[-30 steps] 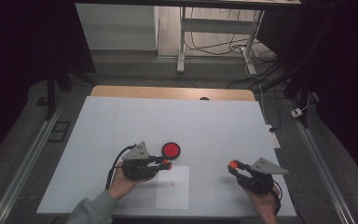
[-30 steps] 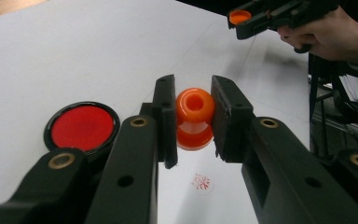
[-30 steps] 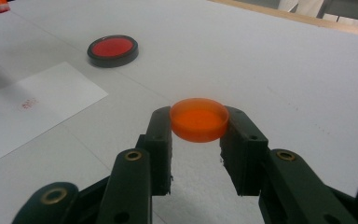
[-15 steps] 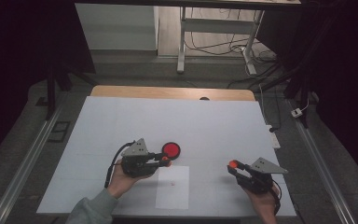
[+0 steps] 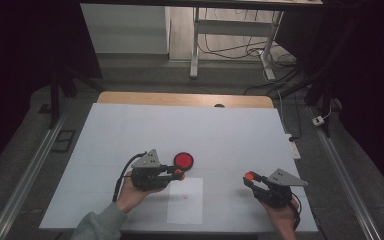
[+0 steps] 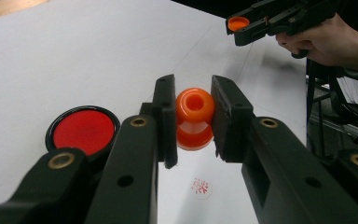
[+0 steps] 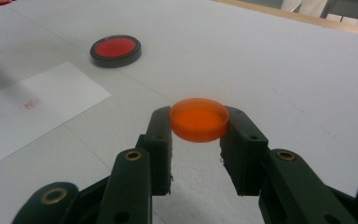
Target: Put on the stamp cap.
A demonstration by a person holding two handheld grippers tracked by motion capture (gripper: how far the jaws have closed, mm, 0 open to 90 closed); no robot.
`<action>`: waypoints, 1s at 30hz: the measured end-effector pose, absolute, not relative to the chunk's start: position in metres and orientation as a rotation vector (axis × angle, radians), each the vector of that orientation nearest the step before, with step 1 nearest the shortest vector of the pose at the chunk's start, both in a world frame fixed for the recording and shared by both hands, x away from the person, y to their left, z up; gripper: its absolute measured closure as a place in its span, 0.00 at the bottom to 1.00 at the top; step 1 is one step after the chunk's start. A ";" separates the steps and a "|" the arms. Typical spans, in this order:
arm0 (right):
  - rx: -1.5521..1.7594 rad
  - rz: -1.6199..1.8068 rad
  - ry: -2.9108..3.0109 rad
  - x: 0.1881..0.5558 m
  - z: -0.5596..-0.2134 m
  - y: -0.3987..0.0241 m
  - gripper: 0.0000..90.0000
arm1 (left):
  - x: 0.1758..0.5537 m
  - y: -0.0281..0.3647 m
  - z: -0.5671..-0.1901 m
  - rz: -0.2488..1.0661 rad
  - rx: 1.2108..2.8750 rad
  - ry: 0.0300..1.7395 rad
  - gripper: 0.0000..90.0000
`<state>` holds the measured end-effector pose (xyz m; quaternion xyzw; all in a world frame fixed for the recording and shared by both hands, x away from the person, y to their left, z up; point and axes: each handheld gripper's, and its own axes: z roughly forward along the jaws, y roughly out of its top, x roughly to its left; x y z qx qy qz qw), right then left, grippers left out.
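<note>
High view: we clamp the orange stamp (image 5: 179,173) in the left gripper (image 5: 178,173) beside the red ink pad (image 5: 183,160) | left gripper view: stamp (image 6: 195,119) pinched between jaws, right of pad (image 6: 83,130) | right gripper view: right gripper (image 7: 199,125) grips the orange cap (image 7: 199,119), well apart from pad (image 7: 115,50).

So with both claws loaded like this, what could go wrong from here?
1. The left claw pinches the orange stamp only at its narrow waist; it might twist or slip when pressed down.
2. The right claw holds the shallow orange cap by its rim at the very tips, so a nudge could pop it out.
3. The red ink pad lies close beside the left claw and may get bumped.
</note>
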<state>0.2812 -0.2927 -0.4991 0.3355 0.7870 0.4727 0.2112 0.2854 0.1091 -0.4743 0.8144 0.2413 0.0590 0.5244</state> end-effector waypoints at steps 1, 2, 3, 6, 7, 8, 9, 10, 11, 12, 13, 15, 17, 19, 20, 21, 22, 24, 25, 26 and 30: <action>0.930 1.313 2.188 0.281 -0.499 -0.292 0.71 | 0.285 0.109 -0.474 0.140 1.950 0.577 0.81; 0.929 1.312 2.190 0.281 -0.499 -0.292 0.71 | 0.285 0.109 -0.474 0.140 1.950 0.576 0.81; 0.929 1.318 2.189 0.281 -0.499 -0.291 0.71 | 0.285 0.109 -0.474 0.139 1.951 0.576 0.81; 0.924 1.313 2.195 0.281 -0.499 -0.290 0.71 | 0.285 0.108 -0.475 0.138 1.954 0.573 0.81; 0.924 1.315 2.194 0.281 -0.499 -0.290 0.71 | 0.285 0.107 -0.475 0.138 1.955 0.572 0.81; 0.923 1.315 2.195 0.281 -0.499 -0.290 0.71 | 0.285 0.107 -0.475 0.138 1.956 0.572 0.81; 0.922 1.315 2.196 0.281 -0.499 -0.289 0.71 | 0.285 0.107 -0.475 0.137 1.957 0.570 0.81; 0.921 1.316 2.197 0.281 -0.499 -0.289 0.71 | 0.285 0.107 -0.475 0.137 1.958 0.569 0.81; 0.919 1.315 2.199 0.281 -0.499 -0.289 0.71 | 0.285 0.106 -0.475 0.135 1.958 0.568 0.81; 0.917 1.318 2.199 0.281 -0.500 -0.288 0.71 | 0.285 0.106 -0.475 0.133 1.959 0.567 0.81; 0.916 1.315 2.201 0.281 -0.499 -0.288 0.71 | 0.284 0.106 -0.475 0.134 1.959 0.566 0.81; 0.915 1.313 2.203 0.281 -0.500 -0.287 0.71 | 0.284 0.106 -0.475 0.133 1.960 0.566 0.81; 0.913 1.313 2.205 0.281 -0.500 -0.287 0.71 | 0.284 0.105 -0.475 0.132 1.961 0.566 0.81; 0.911 1.315 2.207 0.281 -0.500 -0.286 0.71 | 0.284 0.105 -0.475 0.132 1.962 0.565 0.81; 0.910 1.314 2.208 0.281 -0.500 -0.286 0.71 | 0.284 0.104 -0.476 0.131 1.962 0.564 0.81; 0.910 1.316 2.205 0.281 -0.500 -0.286 0.71 | 0.284 0.104 -0.476 0.130 1.963 0.564 0.81; 0.910 1.317 2.206 0.281 -0.500 -0.285 0.71 | 0.284 0.104 -0.476 0.130 1.964 0.562 0.81; 0.906 1.316 2.211 0.281 -0.500 -0.284 0.71 | 0.284 0.104 -0.476 0.129 1.967 0.559 0.81; 0.905 1.320 2.212 0.281 -0.500 -0.284 0.71 | 0.284 0.104 -0.476 0.129 1.967 0.560 0.81; 0.905 1.323 2.213 0.281 -0.500 -0.283 0.71 | 0.284 0.103 -0.476 0.128 1.967 0.560 0.81; 0.892 1.327 2.224 0.280 -0.500 -0.279 0.71 | 0.284 0.103 -0.476 0.128 1.969 0.561 0.81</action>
